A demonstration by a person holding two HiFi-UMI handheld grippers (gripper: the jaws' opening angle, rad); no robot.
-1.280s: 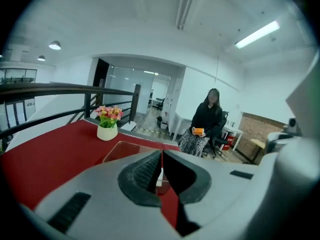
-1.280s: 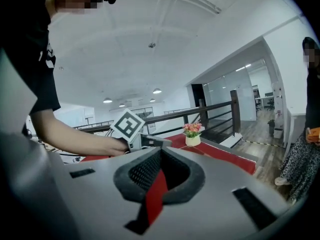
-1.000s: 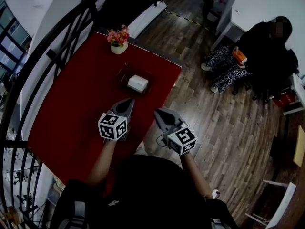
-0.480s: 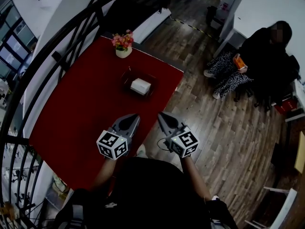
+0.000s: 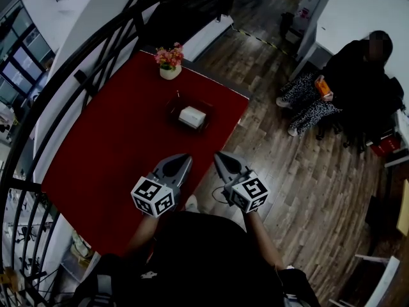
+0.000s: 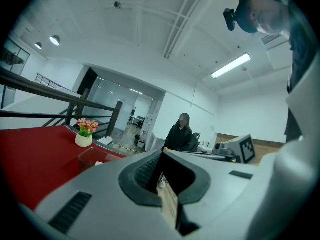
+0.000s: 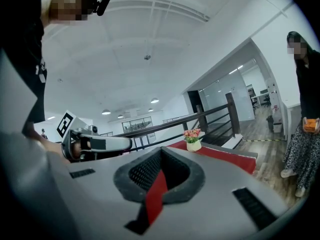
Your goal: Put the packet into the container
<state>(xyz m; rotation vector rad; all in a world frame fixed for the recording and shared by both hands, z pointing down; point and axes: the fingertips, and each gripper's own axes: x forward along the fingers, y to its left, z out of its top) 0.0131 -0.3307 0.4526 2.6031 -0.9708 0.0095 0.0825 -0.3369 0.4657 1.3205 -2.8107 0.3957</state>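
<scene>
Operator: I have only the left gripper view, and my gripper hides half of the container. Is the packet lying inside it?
Observer: Yes. The head view shows a white packet lying inside the container, on the red table.
Operator: Is my right gripper holding something?
Observer: No. In the right gripper view, the right gripper is shut, with nothing between its jaws.
Operator: Where do both grippers stand relative to the container?
Observer: In the head view, the left gripper is over the table's near part. The right one is beside it at the table's side edge. Neither touches the container.
</scene>
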